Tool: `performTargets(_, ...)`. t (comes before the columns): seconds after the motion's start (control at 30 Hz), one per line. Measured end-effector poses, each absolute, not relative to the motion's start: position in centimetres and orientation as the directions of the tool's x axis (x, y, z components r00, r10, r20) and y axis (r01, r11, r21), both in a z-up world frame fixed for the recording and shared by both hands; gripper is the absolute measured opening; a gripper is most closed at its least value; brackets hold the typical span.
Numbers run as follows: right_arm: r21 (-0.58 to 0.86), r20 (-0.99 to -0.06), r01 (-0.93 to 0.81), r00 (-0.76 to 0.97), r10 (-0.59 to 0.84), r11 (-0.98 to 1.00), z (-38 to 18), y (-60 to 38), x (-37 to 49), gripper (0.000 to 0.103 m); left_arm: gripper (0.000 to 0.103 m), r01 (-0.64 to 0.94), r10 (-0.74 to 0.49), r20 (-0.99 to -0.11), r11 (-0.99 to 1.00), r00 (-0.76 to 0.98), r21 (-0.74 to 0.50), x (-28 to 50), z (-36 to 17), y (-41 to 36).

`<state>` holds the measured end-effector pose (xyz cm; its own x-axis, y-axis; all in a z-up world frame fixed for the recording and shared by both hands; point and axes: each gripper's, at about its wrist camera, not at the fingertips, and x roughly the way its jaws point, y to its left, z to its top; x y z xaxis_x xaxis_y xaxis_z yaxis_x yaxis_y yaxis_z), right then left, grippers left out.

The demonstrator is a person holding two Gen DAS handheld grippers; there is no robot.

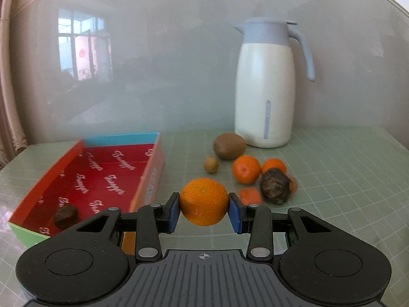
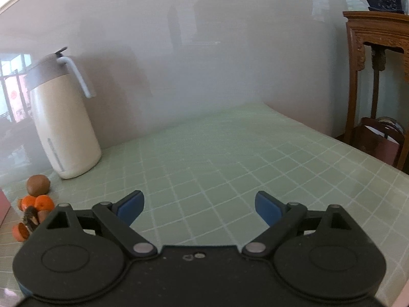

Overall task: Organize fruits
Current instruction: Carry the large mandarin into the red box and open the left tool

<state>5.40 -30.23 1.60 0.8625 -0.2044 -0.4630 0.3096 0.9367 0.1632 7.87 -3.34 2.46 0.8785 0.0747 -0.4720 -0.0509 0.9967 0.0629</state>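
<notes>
Now | left claw [image 1: 203, 211] clamps round dimpled mandarin [image 1: 203, 200] | right claw [image 2: 199, 208] wide, empty

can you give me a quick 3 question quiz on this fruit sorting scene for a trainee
1. True or false: the left gripper is shut on a mandarin.
2. What already lies in the red box?
A. a kiwi
B. one dark round fruit
C. nothing
3. Fill in: the right gripper is ____, with only the green table mat seen between its jaws.

Key
1. True; both blue pads press on its sides.
2. B; the dark fruit sits near the front wall, while the large kiwi is out on the mat by the white jug.
3. Open.
</notes>
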Motion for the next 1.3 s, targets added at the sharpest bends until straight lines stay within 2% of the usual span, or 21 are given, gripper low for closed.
performTargets(0.27,0.160,-0.460,0.261,0.873,-0.162,0.952,2.2,-27.5,6.3,0.094,0.040,-0.110,0.122,-0.446,0.993,0.886,0.053,7.2,3.1,0.0)
performTargets(0.7,0.135,-0.468,0.212,0.875,-0.126,0.968,2.1,-24.0,7.3,0.094,0.040,-0.233,0.222,-0.455,0.972,0.863,0.031,7.2,2.6,6.4)
performTargets(1.0,0.130,-0.470,0.209,0.874,-0.126,0.969,1.9,-23.6,7.3,0.094,0.040,-0.271,0.260,-0.489,0.961,0.832,0.050,8.1,1.4,7.7)
performTargets(1.13,0.132,-0.469,0.212,0.874,-0.127,0.968,1.9,-23.8,7.1,0.094,0.040,-0.279,0.272,-0.475,0.959,0.837,0.058,7.8,1.5,7.5)
performTargets(1.2,0.133,-0.470,0.213,0.874,-0.127,0.968,1.9,-23.9,7.1,0.094,0.046,-0.275,0.273,-0.476,0.959,0.836,0.067,7.7,1.4,7.3)
performTargets(1.27,0.133,-0.470,0.213,0.873,-0.127,0.968,1.8,-23.9,7.1,0.094,0.061,-0.274,0.275,-0.465,0.959,0.841,0.070,7.6,1.6,7.0)
performTargets(1.3,0.133,-0.470,0.213,0.873,-0.127,0.968,1.8,-23.9,7.1,0.094,0.063,-0.275,0.277,-0.458,0.959,0.845,0.073,7.4,1.7,7.0)
